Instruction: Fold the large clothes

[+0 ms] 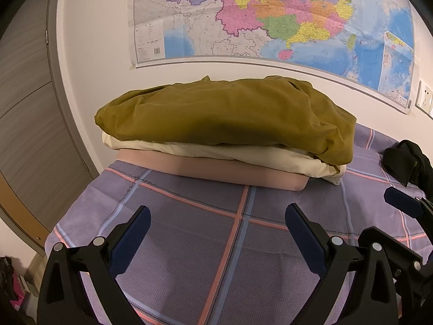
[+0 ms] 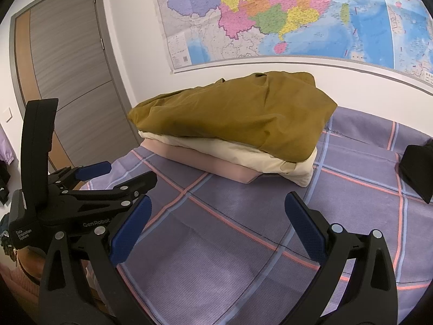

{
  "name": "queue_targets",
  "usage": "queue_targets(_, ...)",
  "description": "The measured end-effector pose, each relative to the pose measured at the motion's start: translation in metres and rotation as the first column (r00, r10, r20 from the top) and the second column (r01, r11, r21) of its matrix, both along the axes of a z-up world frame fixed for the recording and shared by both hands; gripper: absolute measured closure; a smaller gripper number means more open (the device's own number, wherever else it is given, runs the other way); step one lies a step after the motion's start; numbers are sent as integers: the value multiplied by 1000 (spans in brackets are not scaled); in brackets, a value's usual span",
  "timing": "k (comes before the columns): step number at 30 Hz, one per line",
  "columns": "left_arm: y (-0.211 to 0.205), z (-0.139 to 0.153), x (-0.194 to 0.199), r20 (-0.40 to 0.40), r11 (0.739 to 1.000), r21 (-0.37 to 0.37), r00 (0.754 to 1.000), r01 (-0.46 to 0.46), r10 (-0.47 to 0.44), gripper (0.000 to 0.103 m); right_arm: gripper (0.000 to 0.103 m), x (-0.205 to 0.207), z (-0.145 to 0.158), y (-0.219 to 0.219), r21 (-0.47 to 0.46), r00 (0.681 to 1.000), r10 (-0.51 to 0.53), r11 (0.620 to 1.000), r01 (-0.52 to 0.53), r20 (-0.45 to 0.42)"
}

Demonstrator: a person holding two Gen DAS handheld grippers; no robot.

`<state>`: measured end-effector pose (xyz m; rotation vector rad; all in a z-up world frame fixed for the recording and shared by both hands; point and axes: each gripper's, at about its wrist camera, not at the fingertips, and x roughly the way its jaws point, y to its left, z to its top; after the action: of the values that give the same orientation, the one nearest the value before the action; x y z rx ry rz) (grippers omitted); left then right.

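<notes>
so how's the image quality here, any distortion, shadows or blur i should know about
Left wrist view: strong fisheye bend, the map's lower edge bows, corners vignette black; a soft shadow darkens the olive garment's front. Right wrist view: same curvature, the door frame leans; the olive garment is evenly lit and focus is sharp enough to read the print on the left gripper. No glare or motion blur in either.

A bed (image 1: 189,257) covered by a purple sheet with pink and blue check lines carries everything. Near the wall, a folded pink garment (image 1: 232,172) lies directly on the sheet, bearing a cream one (image 1: 270,157) and a mustard-olive one (image 1: 224,116) stacked above. A black item (image 1: 406,162) lies on the sheet, well apart to the right.
</notes>
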<state>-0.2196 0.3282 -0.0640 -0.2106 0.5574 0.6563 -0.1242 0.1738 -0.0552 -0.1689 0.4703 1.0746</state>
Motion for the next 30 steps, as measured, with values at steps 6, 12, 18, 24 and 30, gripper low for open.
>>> queue_targets(6,0,0,0,0,1000,1,1000,2,-2,7,6,0,0,0,-2,1000,5,1000,-5,-2)
queue_targets(12,-1,-1,0,-2,1000,0,1000,2,-2,7,6,0,0,0,-5,1000,6,1000,-6,-2)
queue_targets(18,-4,-2,-1,-3,1000,-8,1000,2,-2,7,6,0,1,1,-4,1000,4,1000,-4,-5)
queue_targets(24,-5,-2,-3,0,1000,1,1000,1,-1,7,6,-1,2,-1,-2,1000,6,1000,-6,-2)
queue_targets(30,-3,-3,-1,3,1000,-18,1000,8,-8,7,6,0,1,-4,6,1000,-2,1000,2,-1)
